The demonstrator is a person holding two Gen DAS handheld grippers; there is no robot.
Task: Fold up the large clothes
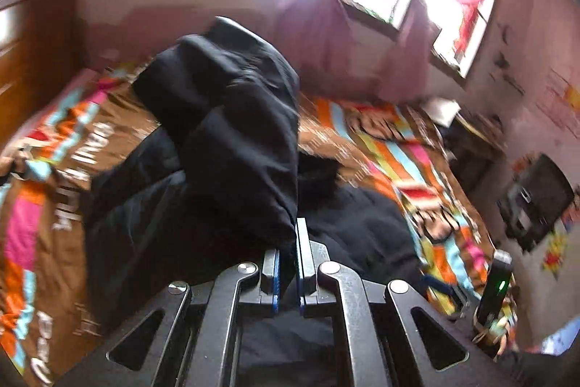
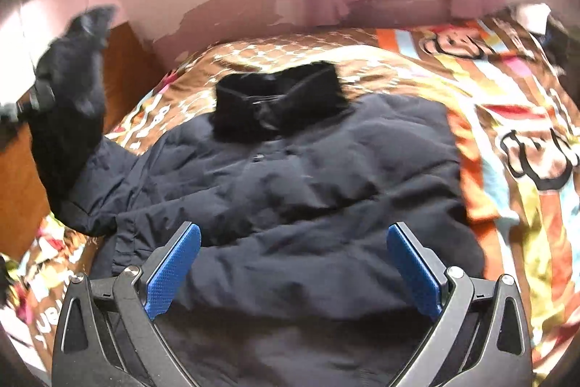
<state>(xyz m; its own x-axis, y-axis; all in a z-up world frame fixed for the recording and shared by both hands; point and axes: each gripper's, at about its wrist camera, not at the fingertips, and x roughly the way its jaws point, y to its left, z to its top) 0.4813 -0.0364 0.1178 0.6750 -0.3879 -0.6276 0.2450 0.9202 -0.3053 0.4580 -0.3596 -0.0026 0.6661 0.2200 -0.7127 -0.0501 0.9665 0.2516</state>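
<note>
Over the bed (image 2: 507, 89), left gripper (image 1: 287, 263) clenched on the lifted sleeve (image 1: 232, 118), right gripper (image 2: 293, 263) released; slick padded fabric could slip free mid-fold.

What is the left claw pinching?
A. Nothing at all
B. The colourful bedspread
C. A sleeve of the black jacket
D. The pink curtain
C: the left claw is shut on a sleeve of the black jacket, lifted above the colourful bedspread.
</note>
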